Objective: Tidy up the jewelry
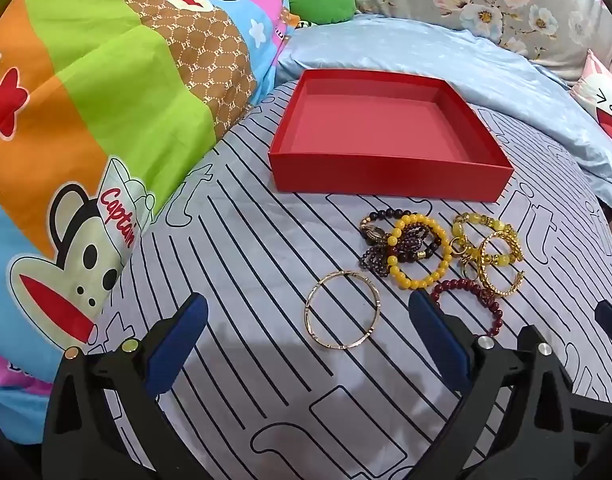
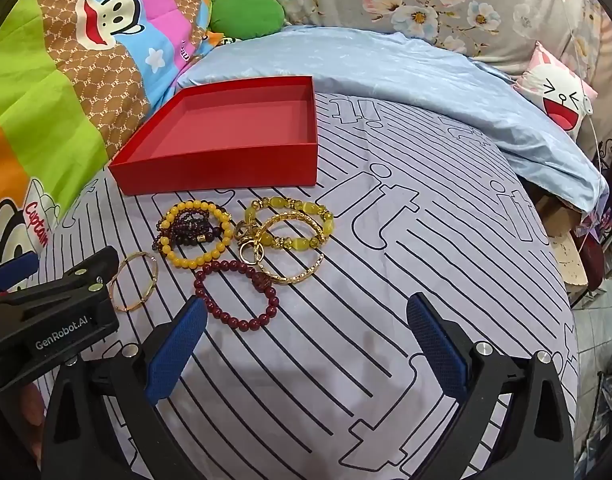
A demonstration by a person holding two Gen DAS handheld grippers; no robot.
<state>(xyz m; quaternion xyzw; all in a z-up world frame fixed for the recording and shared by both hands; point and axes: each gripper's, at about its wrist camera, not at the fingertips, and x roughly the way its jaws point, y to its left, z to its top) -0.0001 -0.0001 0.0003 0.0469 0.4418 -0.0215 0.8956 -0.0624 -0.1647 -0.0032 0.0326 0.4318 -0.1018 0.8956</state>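
Observation:
An empty red box [image 1: 389, 174] [image 2: 222, 164] sits on the striped bedsheet. In front of it lies a cluster of jewelry: a yellow bead bracelet [image 1: 419, 257] [image 2: 198, 234] over dark bead strands [image 1: 413, 240], a dark red bead bracelet [image 1: 471, 298] [image 2: 236, 294], gold bangles [image 1: 499, 264] [image 2: 294, 248], and a yellow stone bracelet [image 2: 294, 216]. A thin gold bangle [image 1: 343, 310] [image 2: 136, 280] lies apart, nearest the left. My left gripper [image 1: 307, 334] is open just before the thin bangle. My right gripper [image 2: 306, 332] is open, just right of the red bracelet.
A colourful monkey-print quilt [image 1: 86, 120] [image 2: 46, 100] rises on the left. A light blue blanket [image 1: 445, 56] [image 2: 385, 80] lies behind the box. A cartoon pillow [image 2: 557, 96] sits far right, near the bed's edge. The left gripper's body [image 2: 54, 312] shows in the right wrist view.

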